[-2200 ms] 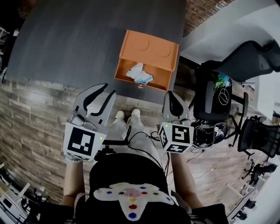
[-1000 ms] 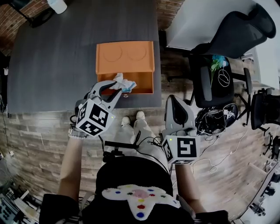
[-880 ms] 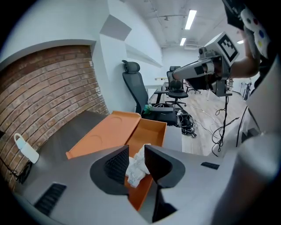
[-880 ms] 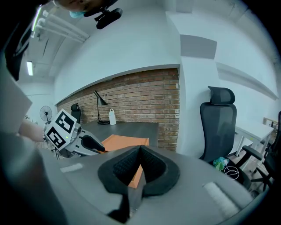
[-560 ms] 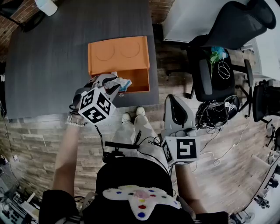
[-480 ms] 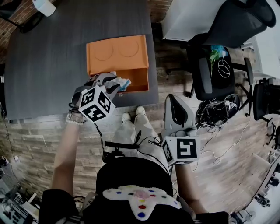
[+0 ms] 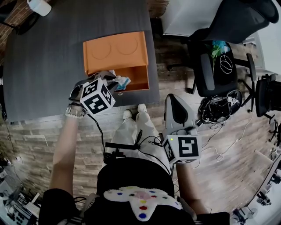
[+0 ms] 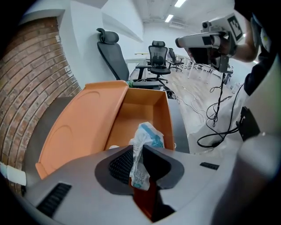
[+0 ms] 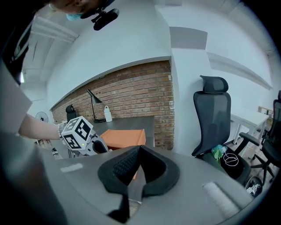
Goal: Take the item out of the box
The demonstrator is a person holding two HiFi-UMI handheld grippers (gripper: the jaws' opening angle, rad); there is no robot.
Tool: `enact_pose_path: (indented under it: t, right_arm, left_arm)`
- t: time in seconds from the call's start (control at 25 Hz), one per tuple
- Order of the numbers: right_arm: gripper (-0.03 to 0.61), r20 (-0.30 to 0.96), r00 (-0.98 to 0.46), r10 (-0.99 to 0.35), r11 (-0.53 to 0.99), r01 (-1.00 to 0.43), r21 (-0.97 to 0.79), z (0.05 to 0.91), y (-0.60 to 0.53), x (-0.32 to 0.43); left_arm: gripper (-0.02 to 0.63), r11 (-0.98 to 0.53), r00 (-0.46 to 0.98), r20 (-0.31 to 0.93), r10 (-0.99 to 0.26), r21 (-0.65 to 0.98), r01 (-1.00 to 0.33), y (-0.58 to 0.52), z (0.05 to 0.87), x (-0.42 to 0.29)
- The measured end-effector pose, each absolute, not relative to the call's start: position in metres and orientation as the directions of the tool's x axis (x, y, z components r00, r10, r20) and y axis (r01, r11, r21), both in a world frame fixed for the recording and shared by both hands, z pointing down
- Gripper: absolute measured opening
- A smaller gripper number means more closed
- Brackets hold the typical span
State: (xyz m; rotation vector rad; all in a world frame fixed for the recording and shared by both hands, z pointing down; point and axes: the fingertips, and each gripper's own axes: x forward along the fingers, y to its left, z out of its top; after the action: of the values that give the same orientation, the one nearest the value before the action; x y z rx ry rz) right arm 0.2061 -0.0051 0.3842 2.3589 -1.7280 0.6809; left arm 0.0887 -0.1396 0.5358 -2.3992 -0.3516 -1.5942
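An orange box [image 7: 115, 57] lies open on the dark table, its lid [image 8: 77, 125] folded back. My left gripper [image 7: 113, 80] is at the box's near wall, shut on a crumpled white and blue packet [image 8: 143, 145] that sticks up between its jaws over the box's inside [image 8: 142, 114]. The packet [image 7: 123, 81] shows at the box's front in the head view. My right gripper [image 7: 174, 105] hangs shut and holds nothing, off the table's near edge, to the right of the box. From the right gripper view the box [image 9: 125, 138] and the left gripper's marker cube [image 9: 77, 132] appear at left.
A black office chair [image 7: 219, 74] stands right of the table, another [image 9: 213, 114] close ahead of the right gripper. A white cup [image 7: 39, 6] sits at the table's far left corner. Cables trail on the wood floor [image 7: 219, 145]. A brick wall [image 8: 26, 83] runs behind the table.
My left gripper reached forward from beside my body to the box and shut on the packet. The right gripper has stayed where it was.
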Motion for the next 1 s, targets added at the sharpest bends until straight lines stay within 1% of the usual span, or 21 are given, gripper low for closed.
enact_pose_path:
  t: [0.08,0.12,0.4,0.6,0.8,1.0]
  right_arm:
    - [0.009,0.431,0.241,-0.870,-0.334,-0.930,-0.155,0.385,-0.006,0.206]
    - [0.009,0.434,0.239,-0.868,-0.334,-0.929,-0.156,0.387,-0.005,0.206]
    - [0.009,0.445,0.223,-0.868,-0.318,-0.936,-0.152,0.394,-0.005,0.203]
    - [0.009,0.438,0.199,-0.876,-0.289,-0.946,-0.147,0.394,-0.010,0.199]
    - [0.009,0.417,0.166,-0.893,-0.239,-0.962,-0.129,0.388,-0.022,0.192]
    - [0.009,0.379,0.123,-0.917,-0.178,-0.978,-0.112,0.371,-0.034,0.186]
  left_arm:
    - [0.023,-0.937,0.387,0.919,0.072,-0.070,0.342,-0.137,0.535,0.087]
    - [0.018,-0.936,0.394,0.916,0.077,-0.069,0.344,-0.136,0.534,0.086]
    - [0.012,-0.962,0.477,0.875,0.088,-0.050,0.270,-0.134,0.517,0.086]
    - [0.012,-0.987,0.591,0.802,0.082,-0.017,0.160,-0.133,0.490,0.089]
    - [0.012,-0.999,0.738,0.674,-0.035,-0.017,-0.031,-0.142,0.451,0.085]
    - [0.012,-0.983,0.804,0.570,-0.169,-0.039,-0.180,-0.146,0.411,0.076]
